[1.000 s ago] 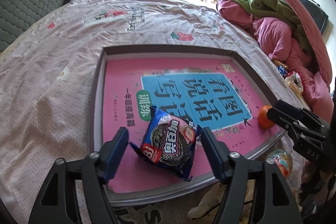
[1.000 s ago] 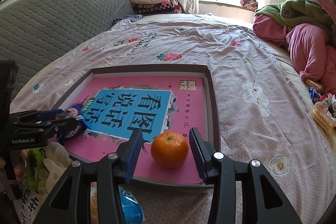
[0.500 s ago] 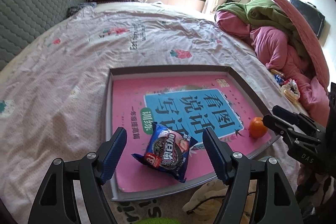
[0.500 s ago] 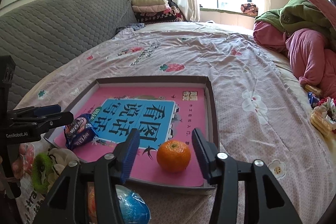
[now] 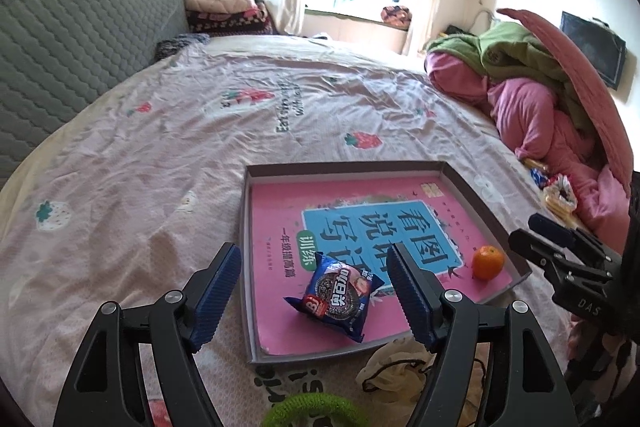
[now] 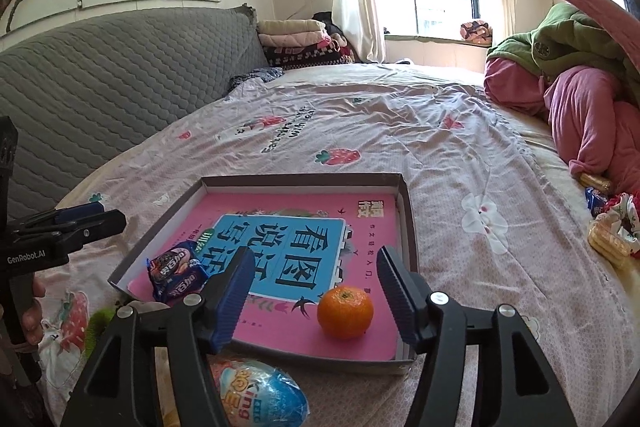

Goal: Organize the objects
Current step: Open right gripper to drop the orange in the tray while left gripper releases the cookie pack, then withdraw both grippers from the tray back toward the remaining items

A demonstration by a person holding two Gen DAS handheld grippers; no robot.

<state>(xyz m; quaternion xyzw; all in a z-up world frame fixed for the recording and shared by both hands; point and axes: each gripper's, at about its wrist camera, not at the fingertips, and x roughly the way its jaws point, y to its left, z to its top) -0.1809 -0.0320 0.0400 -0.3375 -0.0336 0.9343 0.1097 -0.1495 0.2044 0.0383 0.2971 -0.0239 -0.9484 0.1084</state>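
A shallow grey box (image 5: 246,211) (image 6: 409,215) lies on the bed with a pink book (image 5: 280,223) (image 6: 372,223) flat inside it. A blue cookie packet (image 5: 336,297) (image 6: 176,277) and an orange (image 5: 487,262) (image 6: 346,311) rest on the book. My left gripper (image 5: 314,299) is open and empty, back from the box's near edge, with the packet seen between its fingers. My right gripper (image 6: 314,301) is open and empty, just short of the orange; it also shows in the left wrist view (image 5: 560,251).
A blue and orange toy egg (image 6: 260,397) and a green fuzzy thing (image 5: 316,409) lie below the box's near edge. Snack packets (image 6: 612,231) sit at the right by a pile of pink and green bedding (image 5: 532,95). A grey headboard (image 6: 100,83) stands on the left.
Both grippers have pulled back and up from the box, open and empty. The packet and the orange stay on the book and look smaller now.
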